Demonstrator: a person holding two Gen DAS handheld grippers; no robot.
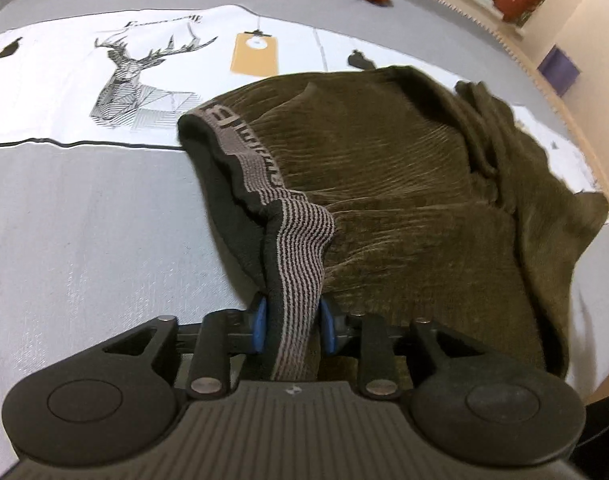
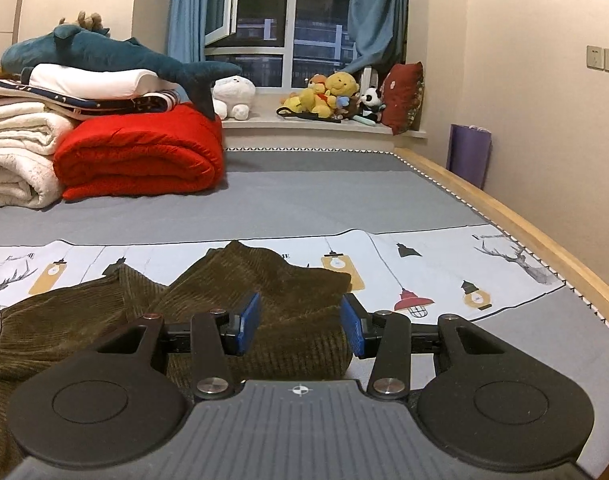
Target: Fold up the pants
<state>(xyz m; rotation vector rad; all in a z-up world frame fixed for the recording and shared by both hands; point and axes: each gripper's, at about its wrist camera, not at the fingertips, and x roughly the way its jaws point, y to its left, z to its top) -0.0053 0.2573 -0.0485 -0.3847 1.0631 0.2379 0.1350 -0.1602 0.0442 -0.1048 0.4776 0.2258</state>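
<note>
**Pants gathered on the bed, fold only part-way made**

The olive-brown corduroy pants (image 1: 384, 184) lie on the grey bed (image 1: 84, 220), partly over a white printed cloth with deer and lantern drawings (image 1: 64, 80). They are bunched rather than flat: in the left wrist view the body of the garment is ridged and creased, and the leg fabric trails off in a loose heap toward the bed's far edge.

The left tongs (image 1: 292, 326) are clamped on the grey-and-black striped elastic waistband (image 1: 300, 248), which runs up from between the blue pads; the band looks lifted slightly off the bed at that point. The right tongs (image 2: 300, 326) stand spread apart, gripping nothing, hovering over a doubled-over end of the corduroy, which shows between the two pads; whether they touch it cannot be told.

As a judgement, the task is in an early-to-middle stage. Some fabric seems already laid over itself at the right end, but the edges are not lined up and the layers are rumpled. What is left, most likely: the right tongs need to take hold of the cloth, the garment needs pulling taut and smoothing, and at least one clean fold must bring waistband and legs together into a neat stack.

A folded red blanket (image 2: 140, 156) sits well apart at the bed's far side.
</note>
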